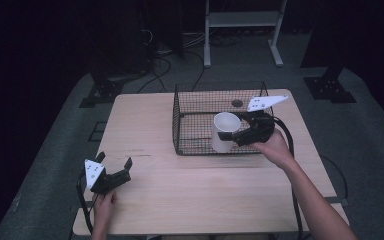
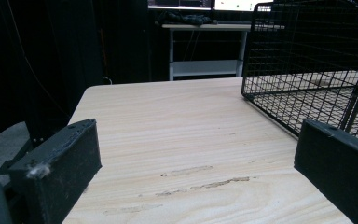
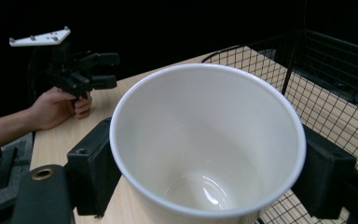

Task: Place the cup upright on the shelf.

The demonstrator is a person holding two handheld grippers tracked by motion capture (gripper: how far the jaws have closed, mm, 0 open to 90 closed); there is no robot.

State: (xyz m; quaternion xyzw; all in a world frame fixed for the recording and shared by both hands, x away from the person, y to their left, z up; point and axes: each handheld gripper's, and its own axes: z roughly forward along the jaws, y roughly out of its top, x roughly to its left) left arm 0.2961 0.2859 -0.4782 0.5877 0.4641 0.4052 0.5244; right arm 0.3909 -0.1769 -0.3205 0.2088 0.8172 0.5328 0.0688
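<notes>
Right gripper (image 1: 230, 134) clamps white cup (image 1: 224, 131) inside basket (image 1: 190, 107); left gripper (image 1: 114, 164) gapes empty

Lab or recording studio.
Black-draped walls, floor cables (image 1: 166, 64), stand bases (image 1: 329, 89), white metal rack (image 1: 243, 20), lone wooden surface (image 1: 145, 120).

Two black blocky jaws of left gripper (image 2: 196, 177) rise from bottom corners, spread wide, bare tabletop between, nothing held. Pale fluff on left jaw's tip. Light wooden table (image 2: 177, 135) runs ahead, scuffed streaks in grain near jaws. Black wire-mesh basket (image 2: 307, 65) stands on table at right, its near corner just behind right jaw. Beyond table's far edge: white metal shelf frame (image 2: 205, 51), dark surroundings.
</notes>
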